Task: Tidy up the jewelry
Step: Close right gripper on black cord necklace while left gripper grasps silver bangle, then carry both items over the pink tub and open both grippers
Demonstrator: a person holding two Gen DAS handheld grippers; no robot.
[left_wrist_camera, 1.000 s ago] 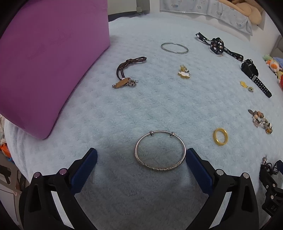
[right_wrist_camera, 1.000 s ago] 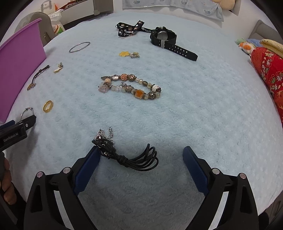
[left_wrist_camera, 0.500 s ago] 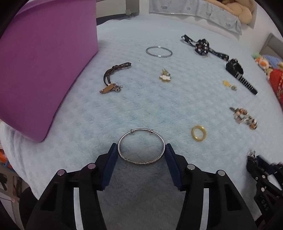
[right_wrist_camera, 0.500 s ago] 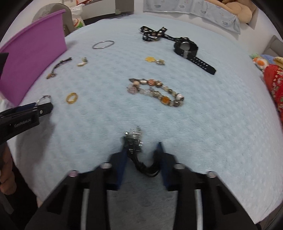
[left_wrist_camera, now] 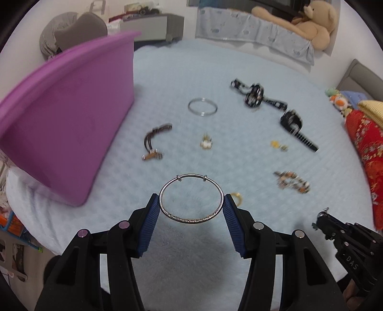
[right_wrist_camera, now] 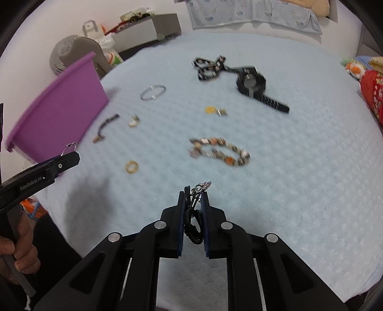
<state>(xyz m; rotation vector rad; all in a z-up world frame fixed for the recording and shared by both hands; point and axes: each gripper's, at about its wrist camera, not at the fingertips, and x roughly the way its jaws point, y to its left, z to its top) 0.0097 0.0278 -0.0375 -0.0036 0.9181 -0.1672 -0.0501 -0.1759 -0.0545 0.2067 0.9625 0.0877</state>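
Observation:
My left gripper (left_wrist_camera: 191, 203) is shut on a silver bangle (left_wrist_camera: 191, 219) and holds it above the pale blue blanket (left_wrist_camera: 167, 71). My right gripper (right_wrist_camera: 193, 199) is shut on a black cord necklace (right_wrist_camera: 194, 227) with a metal clasp and holds it off the blanket. The purple bin (left_wrist_camera: 59, 119) stands at the left; it also shows in the right wrist view (right_wrist_camera: 59, 112). Loose on the blanket lie a thin silver bangle (left_wrist_camera: 202, 107), a brown cord bracelet (left_wrist_camera: 153, 143), a gold ring (right_wrist_camera: 131, 166), a beaded bracelet (right_wrist_camera: 220, 153) and a black watch (right_wrist_camera: 253, 83).
A patterned black strap (right_wrist_camera: 209, 68), a small flower charm (left_wrist_camera: 206, 142) and a yellow charm (right_wrist_camera: 214, 110) also lie on the blanket. A red cushion (left_wrist_camera: 366, 148) and soft toys sit at the right edge. A teddy bear (left_wrist_camera: 308, 21) lies behind.
Both grippers closed on their pieces and lifted them off the blanket: the left on the silver bangle, the right on the black cord necklace. Both views have pulled up and back.

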